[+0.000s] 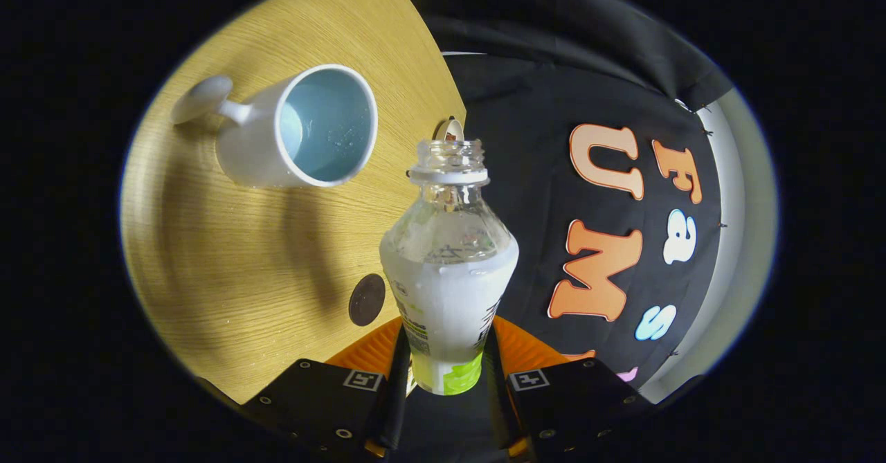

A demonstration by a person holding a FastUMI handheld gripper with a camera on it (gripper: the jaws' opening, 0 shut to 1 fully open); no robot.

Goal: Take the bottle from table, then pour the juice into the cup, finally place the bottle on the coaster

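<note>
A: What does the gripper (446, 373) hold?

B: It pinches the bottle (448, 269). Both fingers (396, 380) press on the lower part of the bottle, one on each side, at the label.

A: Is the bottle closed?

B: No, the mouth is open, there is no cap on it. A white liquid fills the lower body up to the shoulder; the upper part and the neck are clear, with small drops inside.

A: Where is the cup (291, 127)?

B: It stands on the wooden surface (228, 269), beyond the fingers and to the left of the bottle's neck, apart from it. It is white outside and pale blue inside, with the handle on the side away from the bottle. A few drops sit on its inner wall. How much liquid it has is hard to tell.

A: And the coaster (366, 300)?

B: A small dark round disc lies on the surface, just beside the bottle's left side, between the cup and the fingers.
</note>
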